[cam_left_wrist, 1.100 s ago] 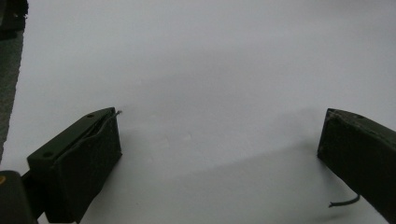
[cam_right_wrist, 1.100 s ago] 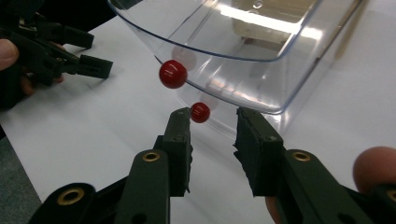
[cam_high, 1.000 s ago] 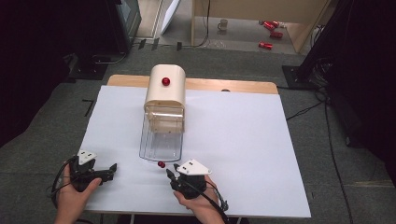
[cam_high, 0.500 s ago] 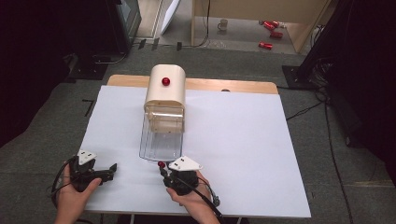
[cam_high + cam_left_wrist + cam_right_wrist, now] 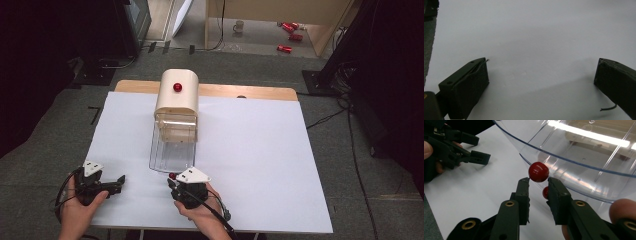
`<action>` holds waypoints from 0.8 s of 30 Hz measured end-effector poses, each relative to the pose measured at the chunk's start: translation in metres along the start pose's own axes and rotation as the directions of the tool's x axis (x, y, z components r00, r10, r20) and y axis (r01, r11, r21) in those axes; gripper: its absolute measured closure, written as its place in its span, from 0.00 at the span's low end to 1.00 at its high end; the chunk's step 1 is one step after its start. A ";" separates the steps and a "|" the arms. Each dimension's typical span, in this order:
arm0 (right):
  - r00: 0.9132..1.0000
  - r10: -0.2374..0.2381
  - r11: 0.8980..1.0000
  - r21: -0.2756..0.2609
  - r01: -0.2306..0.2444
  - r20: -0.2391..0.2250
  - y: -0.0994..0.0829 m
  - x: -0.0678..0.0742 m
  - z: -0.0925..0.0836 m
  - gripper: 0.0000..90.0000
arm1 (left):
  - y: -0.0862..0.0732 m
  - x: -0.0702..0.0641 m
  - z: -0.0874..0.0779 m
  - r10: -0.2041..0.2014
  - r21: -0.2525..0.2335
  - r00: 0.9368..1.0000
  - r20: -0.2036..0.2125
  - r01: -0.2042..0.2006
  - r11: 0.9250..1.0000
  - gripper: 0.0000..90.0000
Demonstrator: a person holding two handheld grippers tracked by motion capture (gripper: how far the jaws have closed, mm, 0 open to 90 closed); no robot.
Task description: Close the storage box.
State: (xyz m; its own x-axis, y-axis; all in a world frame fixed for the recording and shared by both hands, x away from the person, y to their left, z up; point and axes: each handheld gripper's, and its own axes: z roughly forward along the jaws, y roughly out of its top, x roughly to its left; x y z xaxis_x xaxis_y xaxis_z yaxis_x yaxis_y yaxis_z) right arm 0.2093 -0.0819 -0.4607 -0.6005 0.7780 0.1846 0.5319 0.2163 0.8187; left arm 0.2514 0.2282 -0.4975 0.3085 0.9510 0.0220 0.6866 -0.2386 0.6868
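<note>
Change: the right gripper (image 5: 172, 181) has slid a little to the left along the near edge of the surface (image 5: 260, 160). It now sits right at the front lip of the clear tray (image 5: 170, 152). Its fingers have just been closing, with the red ball (image 5: 538, 171) between them.
Left gripper: the left gripper (image 5: 117, 180) sits in the same spot as before, near the left front corner.
Right fingers: nearly closed, one on each side of the ball at their tips (image 5: 524, 185). They pinch it, just above the sheet.
Left fingers: wide open (image 5: 469, 85), nothing between them, low over the bare white sheet.
Ball: at the tray's curved front edge, touching or almost touching it; I cannot tell which.
Tray: clear plastic, sticking out of the cream box (image 5: 177, 95). It looks bare inside.
Box: a red knob (image 5: 177, 87) sits on top.
</note>
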 end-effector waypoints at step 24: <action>1.000 -0.004 0.999 -0.034 0.004 -0.006 0.008 0.004 -0.005 0.88 | 0.000 0.000 0.000 -0.001 0.000 1.000 -0.001 0.001 1.000 0.00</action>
State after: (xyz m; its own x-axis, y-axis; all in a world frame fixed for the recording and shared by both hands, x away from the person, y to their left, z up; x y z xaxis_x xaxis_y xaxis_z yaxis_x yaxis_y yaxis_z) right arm 0.2081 -0.0795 -0.4509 -0.6060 0.7738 0.1844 0.5091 0.1991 0.8374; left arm 0.2514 0.2280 -0.4976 0.3077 0.9512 0.0219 0.6868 -0.2380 0.6868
